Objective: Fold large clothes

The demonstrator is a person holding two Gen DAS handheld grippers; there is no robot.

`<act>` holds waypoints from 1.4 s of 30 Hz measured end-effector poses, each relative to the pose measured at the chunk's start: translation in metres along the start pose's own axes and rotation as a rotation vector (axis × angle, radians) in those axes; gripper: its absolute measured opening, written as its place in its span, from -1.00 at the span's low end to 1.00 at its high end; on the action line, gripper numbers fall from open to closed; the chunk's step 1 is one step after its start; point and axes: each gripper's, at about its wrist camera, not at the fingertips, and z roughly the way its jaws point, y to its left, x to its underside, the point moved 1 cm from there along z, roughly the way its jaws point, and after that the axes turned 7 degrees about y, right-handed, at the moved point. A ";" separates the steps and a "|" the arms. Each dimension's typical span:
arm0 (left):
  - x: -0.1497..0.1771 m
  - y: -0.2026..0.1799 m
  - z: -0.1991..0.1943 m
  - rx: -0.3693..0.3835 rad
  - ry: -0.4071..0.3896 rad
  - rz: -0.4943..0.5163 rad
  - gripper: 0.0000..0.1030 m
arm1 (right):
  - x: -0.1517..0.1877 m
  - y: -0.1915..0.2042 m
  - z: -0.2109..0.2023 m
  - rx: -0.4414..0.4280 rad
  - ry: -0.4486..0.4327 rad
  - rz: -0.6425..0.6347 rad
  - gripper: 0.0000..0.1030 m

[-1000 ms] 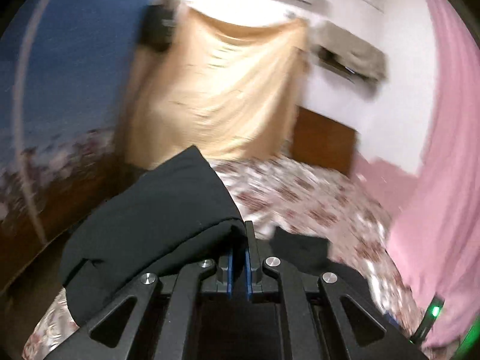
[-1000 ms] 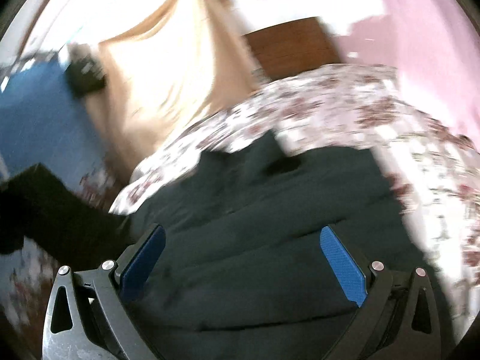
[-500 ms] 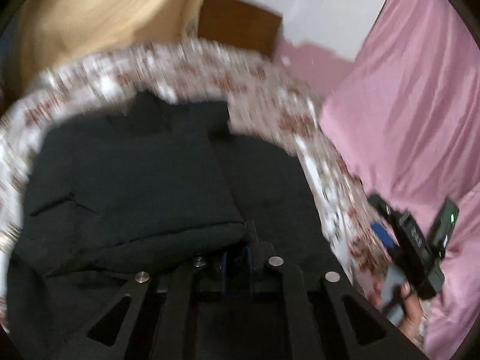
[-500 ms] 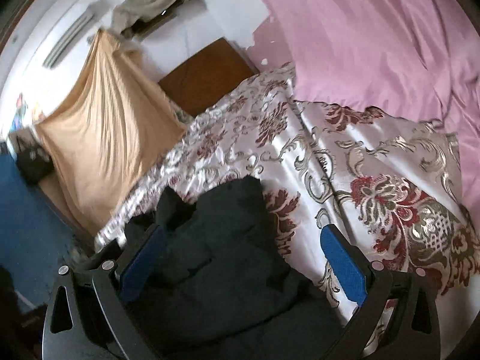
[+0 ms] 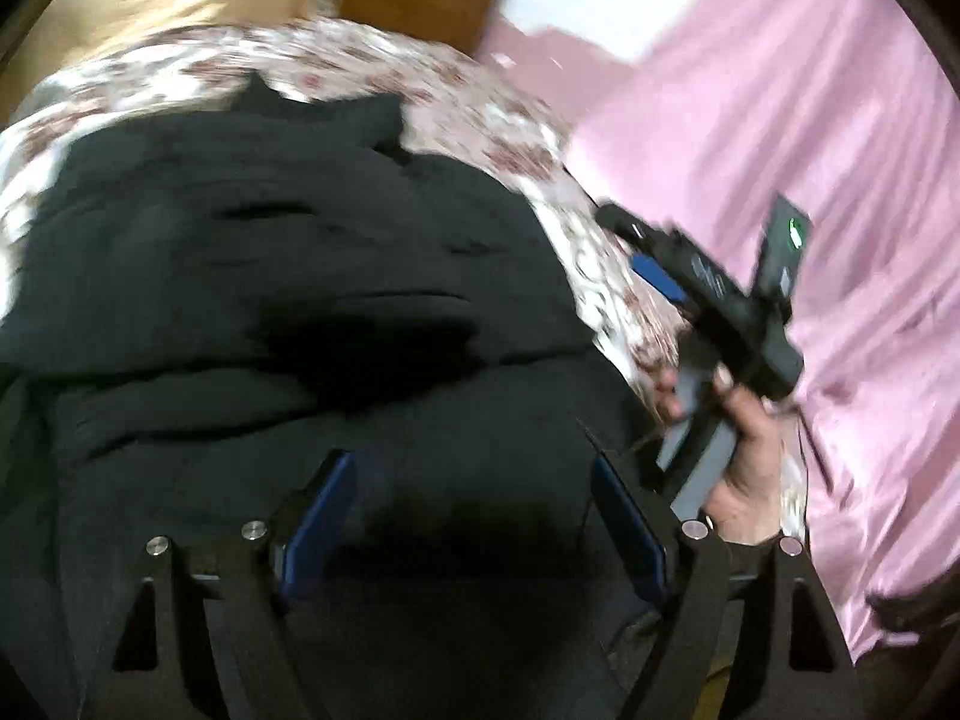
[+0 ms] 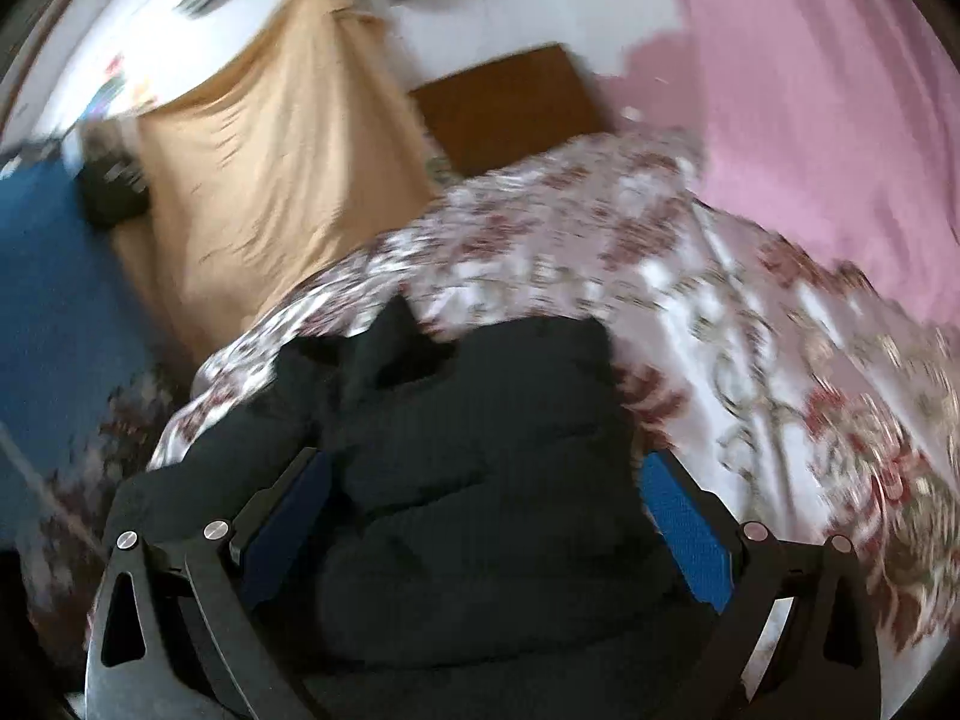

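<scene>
Left wrist view: I'm opening the left tool (image 5: 474, 516) now, jaws parting w/ nothing pinched; a sec ago they were clamped tight on a flap of the black garment (image 5: 288, 276), lifted clear of the bed (image 5: 372, 72). That flap is now lying over the garment's body, so I'm judging this fold as laid. Right tool (image 6: 486, 516) is standing wide apart, hovering over the garment's near edge, not gripping. Garment is lying bunched on the floral bed, beside the pink sheet (image 6: 828, 120); I'm expecting more folds
</scene>
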 end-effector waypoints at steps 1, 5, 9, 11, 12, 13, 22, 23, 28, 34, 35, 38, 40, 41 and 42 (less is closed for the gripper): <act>0.002 0.005 -0.007 -0.009 -0.023 -0.024 0.57 | 0.001 0.011 -0.003 -0.019 -0.007 -0.053 0.98; 0.011 0.036 -0.054 -0.186 -0.193 -0.192 0.78 | 0.009 0.065 -0.020 -0.120 -0.037 -0.331 0.97; 0.011 0.072 -0.075 -0.441 -0.275 -0.348 0.83 | 0.039 0.133 -0.037 -0.189 -0.073 -0.673 0.97; 0.012 0.090 -0.081 -0.489 -0.298 -0.421 0.83 | 0.052 0.160 -0.040 -0.163 -0.078 -0.792 0.97; 0.012 0.100 -0.083 -0.498 -0.317 -0.468 0.83 | 0.060 0.175 -0.037 -0.127 -0.074 -0.854 0.97; 0.011 0.109 -0.081 -0.502 -0.330 -0.504 0.83 | 0.065 0.184 -0.035 -0.097 -0.070 -0.886 0.97; 0.011 0.157 -0.053 -0.466 -0.333 -0.618 0.83 | 0.073 0.230 -0.010 0.046 -0.024 -0.904 0.50; 0.006 0.157 -0.049 -0.473 -0.338 -0.607 0.83 | 0.070 0.229 -0.010 0.029 -0.014 -0.884 0.15; 0.000 0.161 -0.043 -0.493 -0.348 -0.560 0.83 | 0.043 0.207 -0.014 0.018 -0.034 -0.671 -0.53; 0.001 0.162 -0.036 -0.500 -0.334 -0.536 0.83 | 0.003 0.110 -0.023 0.133 -0.024 -0.213 -0.57; 0.001 0.163 -0.035 -0.500 -0.332 -0.533 0.83 | 0.003 0.094 -0.024 0.177 -0.010 -0.169 -0.57; 0.003 0.161 -0.030 -0.518 -0.321 -0.515 0.86 | 0.007 0.045 -0.014 0.328 0.059 -0.043 -0.57; 0.002 0.158 -0.027 -0.538 -0.314 -0.495 0.86 | 0.012 0.010 -0.003 0.391 0.131 0.080 -0.51; 0.002 0.157 -0.026 -0.549 -0.315 -0.487 0.86 | 0.013 -0.003 -0.001 0.438 0.145 0.118 -0.49; 0.001 0.154 -0.026 -0.563 -0.318 -0.474 0.86 | 0.015 -0.011 -0.003 0.486 0.143 0.138 -0.48</act>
